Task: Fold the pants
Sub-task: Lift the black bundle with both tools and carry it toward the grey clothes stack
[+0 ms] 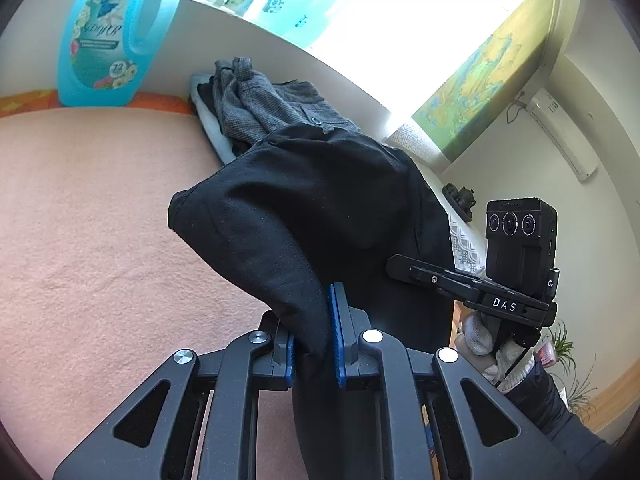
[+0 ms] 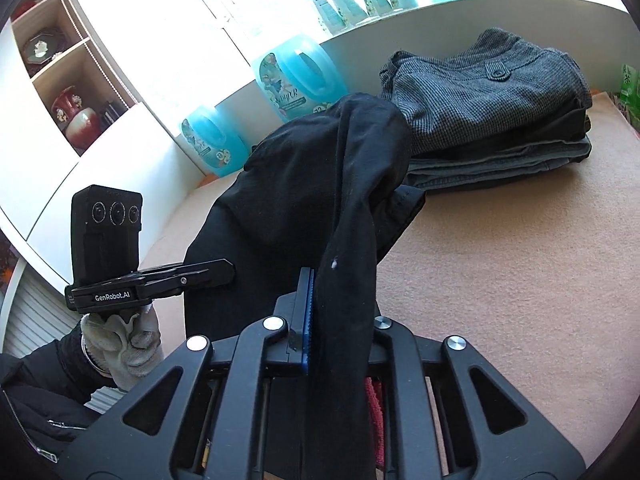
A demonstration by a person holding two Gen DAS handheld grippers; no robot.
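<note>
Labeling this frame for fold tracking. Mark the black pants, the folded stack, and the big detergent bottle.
black pants (image 1: 320, 200), left wrist view, on the lifted bunched cloth.
folded stack (image 2: 492, 100), right wrist view, on the grey top garment.
detergent bottle (image 1: 100, 48), left wrist view, on its label.

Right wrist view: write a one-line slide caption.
Right claw grips lifted black fabric pants above a peach tablecloth, folded grey clothes stack behind.

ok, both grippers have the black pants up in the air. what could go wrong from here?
1. The left gripper and right gripper each pinch only a bunched edge of the black pants, so the cloth may slip out.
2. The hanging pants are close to the stack of folded clothes; swinging them down could drag or topple it.
3. The cloth is twisted, so it may land creased on the pink cover.
</note>
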